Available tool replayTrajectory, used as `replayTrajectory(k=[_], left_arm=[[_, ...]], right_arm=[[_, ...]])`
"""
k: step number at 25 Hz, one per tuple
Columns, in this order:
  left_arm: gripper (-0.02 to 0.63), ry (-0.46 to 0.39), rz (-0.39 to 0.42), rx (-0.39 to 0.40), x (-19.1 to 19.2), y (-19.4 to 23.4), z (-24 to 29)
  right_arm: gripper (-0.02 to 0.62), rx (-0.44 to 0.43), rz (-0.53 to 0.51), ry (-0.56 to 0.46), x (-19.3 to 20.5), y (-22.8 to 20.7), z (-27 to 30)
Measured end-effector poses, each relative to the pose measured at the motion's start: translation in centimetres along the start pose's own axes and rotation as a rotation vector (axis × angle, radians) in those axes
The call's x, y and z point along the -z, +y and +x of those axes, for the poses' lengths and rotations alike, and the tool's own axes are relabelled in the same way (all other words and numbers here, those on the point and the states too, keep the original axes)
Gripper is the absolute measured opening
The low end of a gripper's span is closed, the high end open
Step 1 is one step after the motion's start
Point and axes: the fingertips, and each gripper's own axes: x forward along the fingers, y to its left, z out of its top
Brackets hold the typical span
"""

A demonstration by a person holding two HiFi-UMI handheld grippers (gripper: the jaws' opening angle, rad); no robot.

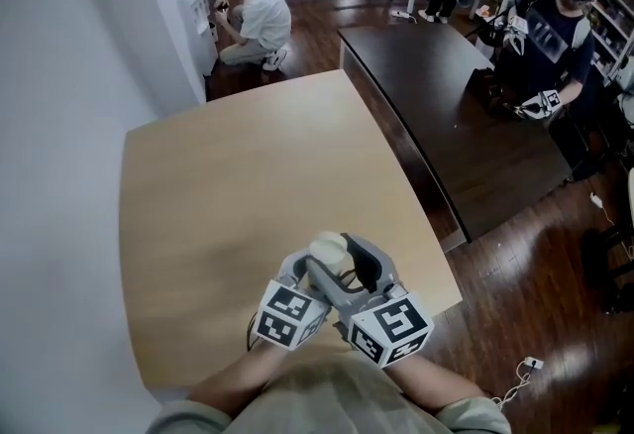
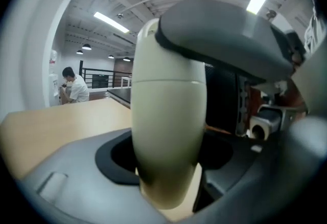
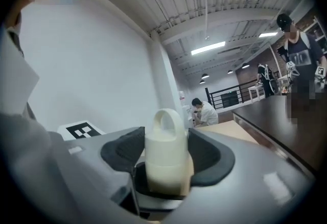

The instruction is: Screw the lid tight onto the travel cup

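The cup (image 2: 166,131) hangs tilted above the near part of the table (image 1: 248,174), its body clamped in your left gripper (image 2: 168,166). The lid (image 3: 164,146) sits on top, and your right gripper (image 3: 164,161) is closed on it, pads either side below the loop. Hold the left dead still, turn only the right about the cup's axis, and watch for a crossed thread.

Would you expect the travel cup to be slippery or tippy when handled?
The travel cup looks smooth and unribbed, so it is probably slippery. It tapers toward its base, so it may tip easily when stood. Its shell looks stiff: no dent shows where it is clamped.
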Motion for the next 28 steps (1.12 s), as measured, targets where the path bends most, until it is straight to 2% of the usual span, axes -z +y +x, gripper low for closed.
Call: replayTrajectory(k=[6,8,10,13,16,18,21,24,28], left_arm=[[0.313,0.014,-0.002,0.022,0.4,0.1,0.2],[0.313,0.013,-0.019,0.058,0.3,-0.2,0.1],[0.313,0.008,-0.035,0.133,-0.1,-0.7,-0.3],[0.313,-0.013,-0.041,0.322,-1.2,-2.2,-1.4],[0.313,-0.043,-0.064,0.561,-2.2,-4.2,-3.3],[0.313,-0.034,-0.048,0.698,-2.5,-5.5,-4.6],[0.313,0.044,0.049,0.869,-1.6,-7.7,-6.3],[0.313,0.142,0.143,1.035,0.2,-9.9,-8.2],[0.313,0.180,0.156,1.215,0.9,-12.3,-10.5]], right_arm=[[0.267,-0.004,0.005,0.010,0.5,-0.2,0.2],[0.267,-0.040,-0.003,0.011,0.2,0.2,0.1],[0.270,-0.093,0.000,-0.001,-0.5,0.6,-0.2],[0.279,-0.212,0.026,-0.028,-2.1,1.3,-1.3],[0.279,-0.376,0.076,-0.035,-3.5,2.1,-3.1],[0.295,-0.487,0.111,-0.031,-4.5,2.5,-4.4],[0.304,-0.632,0.137,-0.008,-5.4,2.8,-5.9],[0.305,-0.752,0.097,0.050,-4.9,3.7,-6.9],[0.305,-0.922,0.061,0.113,-4.2,5.5,-8.3]])
